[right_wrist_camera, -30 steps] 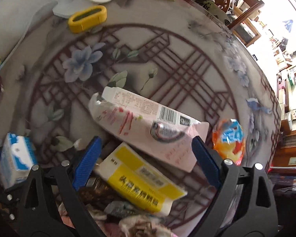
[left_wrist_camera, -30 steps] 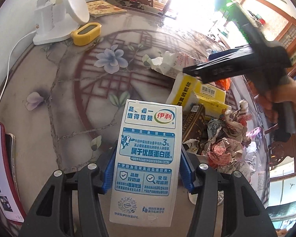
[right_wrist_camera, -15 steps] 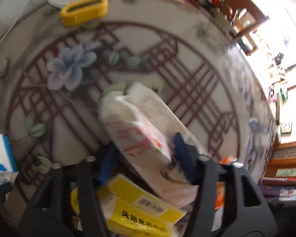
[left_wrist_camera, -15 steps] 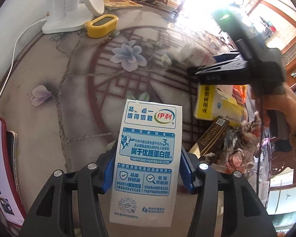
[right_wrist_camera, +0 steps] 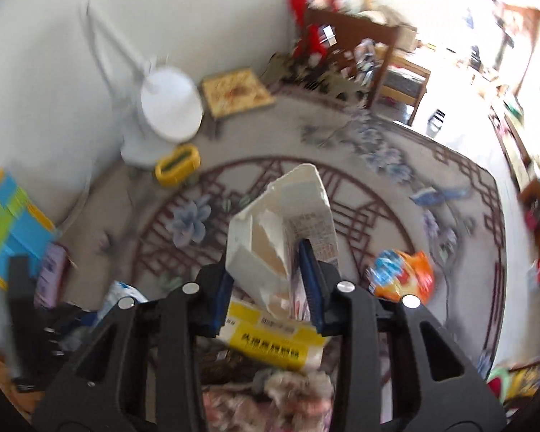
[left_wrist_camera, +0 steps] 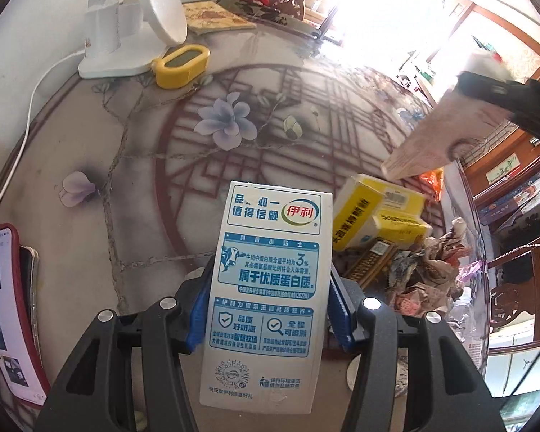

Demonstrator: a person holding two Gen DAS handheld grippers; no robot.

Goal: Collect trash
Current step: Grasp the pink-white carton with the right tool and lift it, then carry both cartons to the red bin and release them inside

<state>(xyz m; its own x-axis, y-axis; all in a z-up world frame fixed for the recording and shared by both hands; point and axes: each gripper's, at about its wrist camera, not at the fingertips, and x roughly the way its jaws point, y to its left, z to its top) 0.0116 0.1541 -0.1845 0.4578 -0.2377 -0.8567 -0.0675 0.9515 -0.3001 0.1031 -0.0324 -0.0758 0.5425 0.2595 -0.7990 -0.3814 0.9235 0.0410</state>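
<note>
Lifted since a second ago, the pink carton [right_wrist_camera: 288, 230] now hangs clamped in my right tongs [right_wrist_camera: 266, 288], clear of the table [left_wrist_camera: 133, 165]. My left tongs [left_wrist_camera: 266, 309] grip the milk carton [left_wrist_camera: 270, 288]. Below the right tongs sits the yellow box [right_wrist_camera: 270, 338]; beyond them, right, an orange wrapper [right_wrist_camera: 403, 273]. I judge both cartons need carrying to a bin next.

Blue-white milk carton [left_wrist_camera: 270, 288]: upright, clamped. Torn white-pink carton [right_wrist_camera: 288, 230]: raised, open-ended. Yellow box [left_wrist_camera: 374, 212], crumpled wrappers [left_wrist_camera: 428, 273]: on table.
</note>
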